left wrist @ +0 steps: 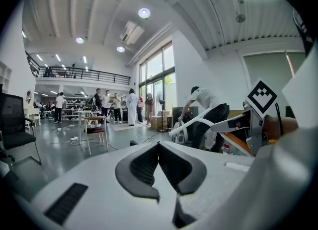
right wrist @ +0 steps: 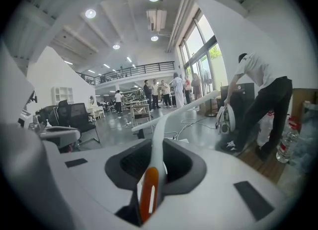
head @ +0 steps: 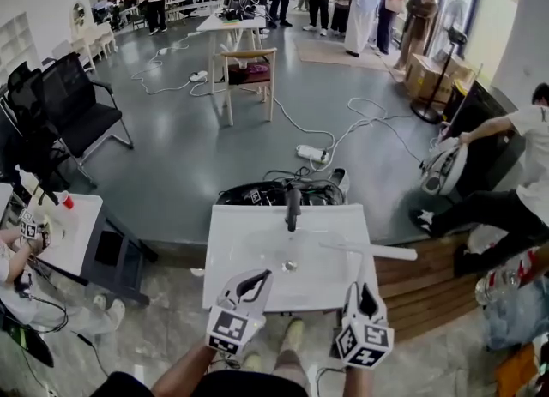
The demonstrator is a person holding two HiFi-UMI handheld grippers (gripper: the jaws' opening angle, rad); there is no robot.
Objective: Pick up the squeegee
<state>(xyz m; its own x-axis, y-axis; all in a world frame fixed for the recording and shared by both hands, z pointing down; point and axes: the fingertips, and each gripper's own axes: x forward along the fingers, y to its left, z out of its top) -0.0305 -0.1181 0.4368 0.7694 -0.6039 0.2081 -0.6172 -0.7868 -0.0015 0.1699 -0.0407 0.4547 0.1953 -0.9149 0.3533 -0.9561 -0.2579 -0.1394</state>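
Closest to me, at the bottom of the head view, is the right hand-held gripper [head: 360,289], and it's got the squeegee [head: 378,252]. In its own view [right wrist: 157,150] the jaws are narrow and clamped on the white handle [right wrist: 158,124], with the handle's orange end [right wrist: 149,194] poking back toward the camera. The long white blade runs crosswise ahead of the jaws. From above, I see that blade lying across the right side of the white tabletop [head: 249,245] and sticking out past its right edge.

Next to it, the left hand-held gripper [head: 258,278] is over the near edge of the tabletop. Its own view [left wrist: 158,147] shows the dark pads meeting at the tips with nothing between them. From that side I can also pick out the squeegee [left wrist: 193,123] off to the right.

A black tap [head: 292,207] stands at the far edge of the tabletop and a small drain [head: 291,264] sits in the middle. Beyond that there are cables on the grey floor [head: 171,155], a wooden chair [head: 249,74], and a person [head: 515,177] bending down at the right.
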